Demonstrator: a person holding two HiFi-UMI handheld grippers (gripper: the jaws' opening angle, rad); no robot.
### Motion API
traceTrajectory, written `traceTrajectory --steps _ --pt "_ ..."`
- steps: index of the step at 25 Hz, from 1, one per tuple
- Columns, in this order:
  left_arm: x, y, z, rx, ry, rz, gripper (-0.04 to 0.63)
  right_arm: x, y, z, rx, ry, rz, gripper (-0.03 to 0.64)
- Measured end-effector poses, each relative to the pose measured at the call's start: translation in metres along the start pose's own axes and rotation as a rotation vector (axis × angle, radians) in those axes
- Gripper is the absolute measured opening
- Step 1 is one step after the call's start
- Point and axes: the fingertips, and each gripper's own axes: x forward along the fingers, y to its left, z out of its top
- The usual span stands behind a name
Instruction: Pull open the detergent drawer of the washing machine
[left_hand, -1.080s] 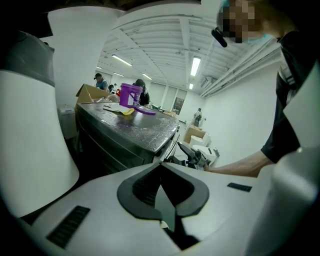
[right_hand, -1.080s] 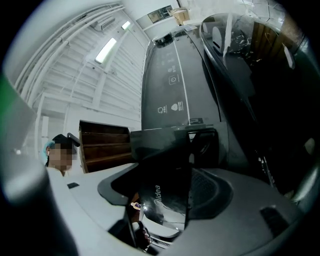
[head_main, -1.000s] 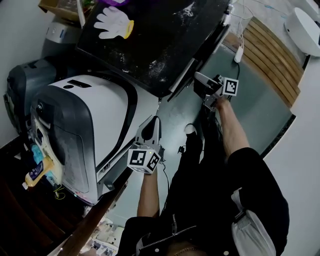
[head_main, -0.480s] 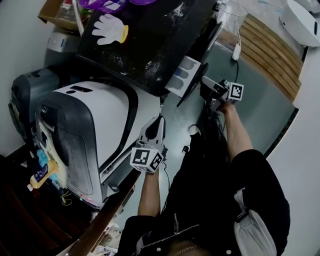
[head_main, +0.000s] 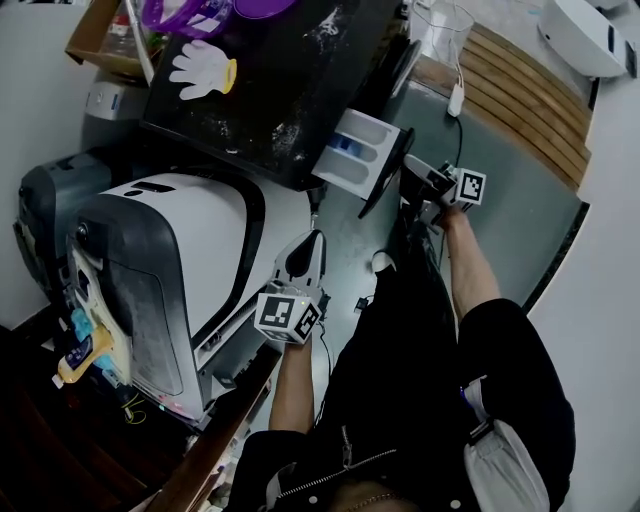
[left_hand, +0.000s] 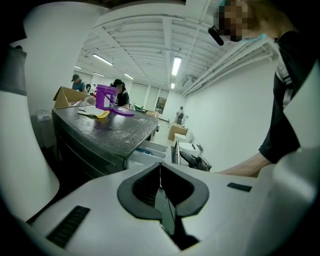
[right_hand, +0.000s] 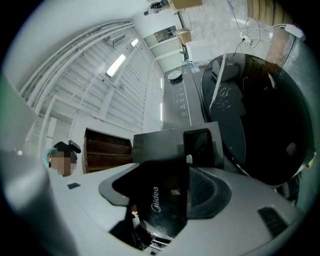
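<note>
On washing machine (head_main: 280, 100), detergent drawer (head_main: 365, 150) open, blue insert (head_main: 345, 146) inside; right claw (head_main: 408, 172) grips its front, left claw (head_main: 308, 245) clenched

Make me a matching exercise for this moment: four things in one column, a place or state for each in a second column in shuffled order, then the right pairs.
Things
1. detergent drawer
2. left gripper
3. white glove
4. right gripper

Places and states
A. lying on the black top of the washing machine
B. jaws together, nothing between them
C. pulled out, its compartments showing
D. closed on the drawer's dark front panel

Pairs: 1-C, 2-B, 3-A, 4-D
</note>
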Motion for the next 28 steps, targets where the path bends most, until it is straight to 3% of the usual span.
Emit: traceTrajectory --steps 8,12,19,22,25,28 --pt "-0.006 -0.013 0.000 0.024 0.001 -0.031 0.020 -0.017 0.008 -0.004 -0.020 -0.045 -0.023 0.261" --pt "-0.014 -0.018 -0.002 0.033 -0.006 -0.036 0.020 -0.027 -0.002 -0.004 -0.064 -0.088 -0.134 0.275" --pt "-0.030 -0.024 -0.008 0.038 -0.028 -0.035 0.020 -0.042 0.014 -0.019 -0.305 0.038 -0.359 0.151" --pt "-0.037 -0.032 -0.007 0.048 -0.041 -0.043 0.020 -0.042 0.034 -0.024 -0.419 0.072 -0.414 0.008" --pt "-0.043 -0.038 -0.006 0.063 -0.058 -0.055 0.020 -0.041 0.050 -0.031 -0.507 0.091 -0.476 0.006" --pt "-0.047 -0.041 -0.002 0.082 -0.078 -0.059 0.020 -0.042 0.060 -0.044 -0.634 0.124 -0.594 0.006"
